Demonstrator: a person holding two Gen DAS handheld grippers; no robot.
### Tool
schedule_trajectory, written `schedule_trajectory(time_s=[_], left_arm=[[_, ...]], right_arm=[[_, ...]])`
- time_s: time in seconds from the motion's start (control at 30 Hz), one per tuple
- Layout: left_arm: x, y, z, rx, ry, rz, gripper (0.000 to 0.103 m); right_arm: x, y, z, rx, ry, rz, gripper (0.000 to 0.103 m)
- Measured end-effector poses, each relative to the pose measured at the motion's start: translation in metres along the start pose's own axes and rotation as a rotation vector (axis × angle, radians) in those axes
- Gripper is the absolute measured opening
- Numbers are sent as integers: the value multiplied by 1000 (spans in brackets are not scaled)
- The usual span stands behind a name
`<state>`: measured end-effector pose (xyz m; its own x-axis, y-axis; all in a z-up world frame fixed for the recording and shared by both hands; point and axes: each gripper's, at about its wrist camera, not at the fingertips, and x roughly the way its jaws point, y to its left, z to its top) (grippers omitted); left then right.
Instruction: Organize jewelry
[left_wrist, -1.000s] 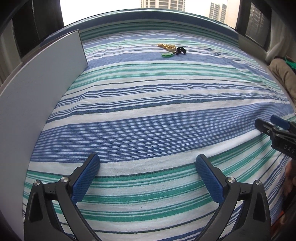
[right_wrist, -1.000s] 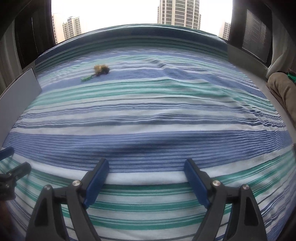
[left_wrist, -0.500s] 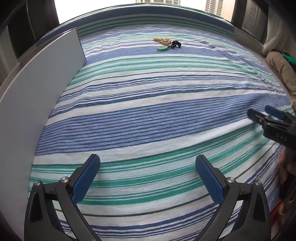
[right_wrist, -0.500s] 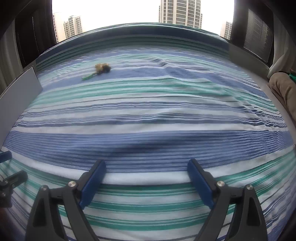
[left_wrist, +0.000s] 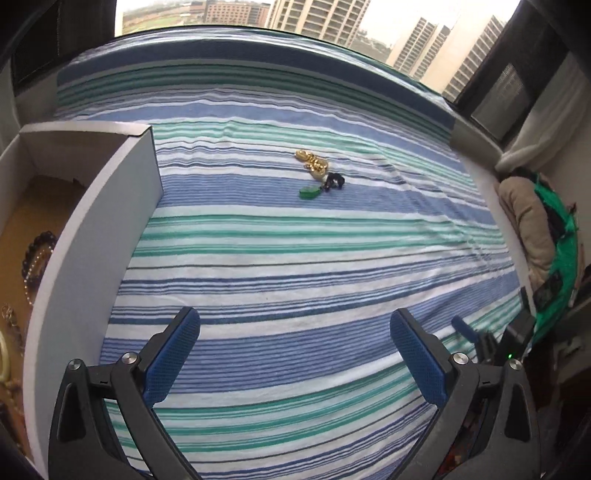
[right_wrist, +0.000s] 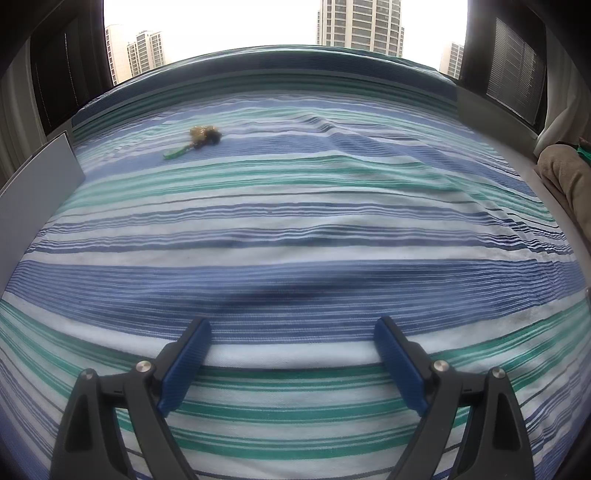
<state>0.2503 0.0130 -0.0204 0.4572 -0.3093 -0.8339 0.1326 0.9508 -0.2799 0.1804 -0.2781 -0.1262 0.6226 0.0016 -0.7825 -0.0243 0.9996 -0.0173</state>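
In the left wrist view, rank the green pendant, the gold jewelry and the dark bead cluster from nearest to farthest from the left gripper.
From the left gripper:
1. Green pendant, centre of the bedspread.
2. Dark bead cluster, just right of it.
3. Gold jewelry, farthest back.

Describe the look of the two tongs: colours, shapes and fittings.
Both are alike. The left tongs and right tongs each have two black plastic arms shaped like open triangles, joined with round silver bolts. Each arm ends in a flat, oblong blue pad with a fine mesh texture. No cables or sleeves are visible.
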Motion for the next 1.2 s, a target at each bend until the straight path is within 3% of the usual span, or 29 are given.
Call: schedule_trajectory(time_s=[0.13,0.3,0.37,0.43,0.7,0.77,0.8,0.83,0.87,0.9,1.03,1.2], left_arm=[[29,2,52,-48,-1,76,102],[94,-29,96,7,29,84,99],[122,-46,113,36,39,114,86],[148,-57,128,46,51,132,82],[218,-65,155,34,88,239,72],[228,-60,154,18,102,242,64],[227,-62,153,33,71,258,64],[228,-64,152,52,64,261,53],[227,-66,152,77,51,277,33],[225,-67,151,95,46,278,26],[204,-58,150,67,27,236,24],[147,-43,139,37,-19,163,24]], right_arm=[[0,0,0,0,0,0,92],[0,0,0,0,0,0,92],[0,0,0,0,0,0,92],[0,0,0,0,0,0,92],[0,0,0,0,1,0,92],[0,0,0,0,1,0,92],[0,0,0,0,1,0,92],[0,0,0,0,1,0,92],[0,0,0,0,1,0,92],[0,0,0,0,1,0,92],[0,0,0,0,1,0,92],[0,0,0,0,1,0,92]])
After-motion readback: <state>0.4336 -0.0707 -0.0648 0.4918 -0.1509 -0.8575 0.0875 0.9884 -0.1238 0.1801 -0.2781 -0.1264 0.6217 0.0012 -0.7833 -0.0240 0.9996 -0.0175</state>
